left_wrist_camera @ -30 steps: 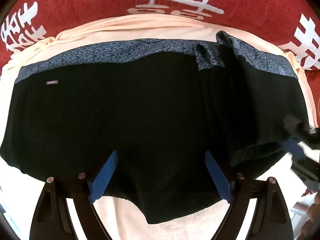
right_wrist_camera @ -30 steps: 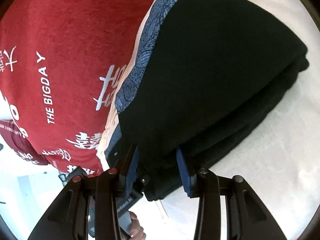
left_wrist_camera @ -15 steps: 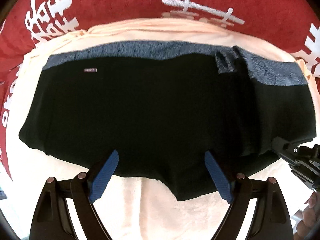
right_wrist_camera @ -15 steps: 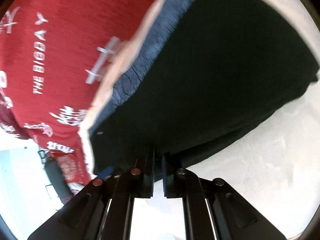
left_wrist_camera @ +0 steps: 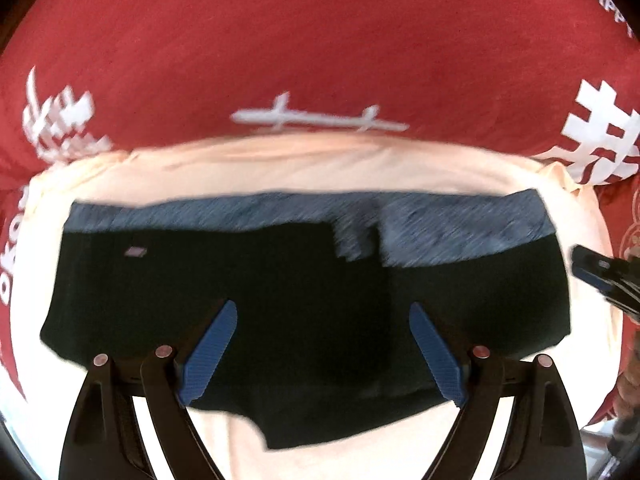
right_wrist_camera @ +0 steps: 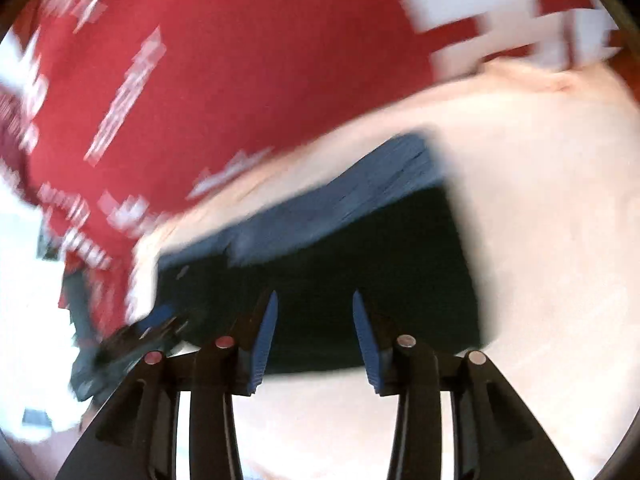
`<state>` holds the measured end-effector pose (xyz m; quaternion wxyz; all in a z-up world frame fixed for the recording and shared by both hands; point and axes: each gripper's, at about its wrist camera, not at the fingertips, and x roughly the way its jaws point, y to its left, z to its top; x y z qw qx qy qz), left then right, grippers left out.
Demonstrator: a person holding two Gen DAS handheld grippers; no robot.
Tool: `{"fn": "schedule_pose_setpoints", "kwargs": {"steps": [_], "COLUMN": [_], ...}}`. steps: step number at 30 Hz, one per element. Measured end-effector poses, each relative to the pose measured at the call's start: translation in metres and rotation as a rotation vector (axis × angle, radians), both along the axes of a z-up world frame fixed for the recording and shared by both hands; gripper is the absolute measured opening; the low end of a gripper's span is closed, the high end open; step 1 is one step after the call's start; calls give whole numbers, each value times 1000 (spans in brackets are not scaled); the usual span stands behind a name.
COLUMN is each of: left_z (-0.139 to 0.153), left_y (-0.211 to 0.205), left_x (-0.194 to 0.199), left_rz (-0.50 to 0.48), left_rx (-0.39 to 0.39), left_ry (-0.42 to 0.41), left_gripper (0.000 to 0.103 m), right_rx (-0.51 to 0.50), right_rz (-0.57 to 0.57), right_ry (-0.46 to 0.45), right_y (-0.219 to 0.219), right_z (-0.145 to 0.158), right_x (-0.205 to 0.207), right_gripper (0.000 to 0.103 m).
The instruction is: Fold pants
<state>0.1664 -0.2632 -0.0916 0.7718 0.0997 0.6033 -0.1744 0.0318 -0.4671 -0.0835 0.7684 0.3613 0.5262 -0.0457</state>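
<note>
The black pants [left_wrist_camera: 160, 300] with a blue-grey waistband [left_wrist_camera: 460, 228] lie flat on a cream towel [left_wrist_camera: 360, 160], their right part folded over. My left gripper [left_wrist_camera: 323, 306] hovers above their lower middle, open, with nothing between its fingers. The right gripper [left_wrist_camera: 600, 276] shows at the right edge, just off the pants' right side. In the blurred right wrist view, the right gripper [right_wrist_camera: 315, 296] hangs over the pants [right_wrist_camera: 400, 260] with its jaws opening and no cloth between them. The left gripper [right_wrist_camera: 132, 336] appears at the lower left there.
A red cloth [left_wrist_camera: 320, 40] with white lettering covers the surface under and beyond the towel [right_wrist_camera: 540, 200]. A person's hand [left_wrist_camera: 630, 380] shows at the right edge. Bright floor lies past the cloth at the left of the right wrist view.
Both grippers have lifted away from the pants, which look smaller now. The right gripper shut on the pants' folded edge, then let go, and its wrist rolled.
</note>
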Motion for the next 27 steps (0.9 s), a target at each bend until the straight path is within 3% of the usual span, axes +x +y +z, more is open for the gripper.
{"fn": "schedule_pose_setpoints", "kwargs": {"steps": [3,9,12,15,18,20,22,24,27], "left_z": [-7,-18,-28,-48,-62,-64,-61,-60,-62], "left_y": [-26,-74,-76,-63,-44,-39,-41,-42,-47], "left_x": [4,4,2,-4,-8,-10,-12,-15,-15], "left_rz": [-30,-91,-84,-75,-24,-10,-20,-34,-16], "left_rx": [-15,-38,-12,57,28,19,40,55,55], "left_ry": [-1,24,45,91,131,133,117,99,107], "left_gripper": [89,89,89,89,101,101,101,101,101], "right_rx": [-7,171,192,180,103,-38,-175,-262,-297], "right_rz": [-99,-157,-143,-81,-6,60,117,127,137], "right_ry": [60,80,103,86,87,135,174,193,201], "right_y": [-45,-77,-78,-68,-57,-43,-29,-21,-11], "right_z": [-26,-75,-78,-62,-49,-52,-60,-59,-49], "right_x": [5,14,15,18,21,29,36,38,37], "right_gripper": [43,42,31,28,28,28,38,45,45]}}
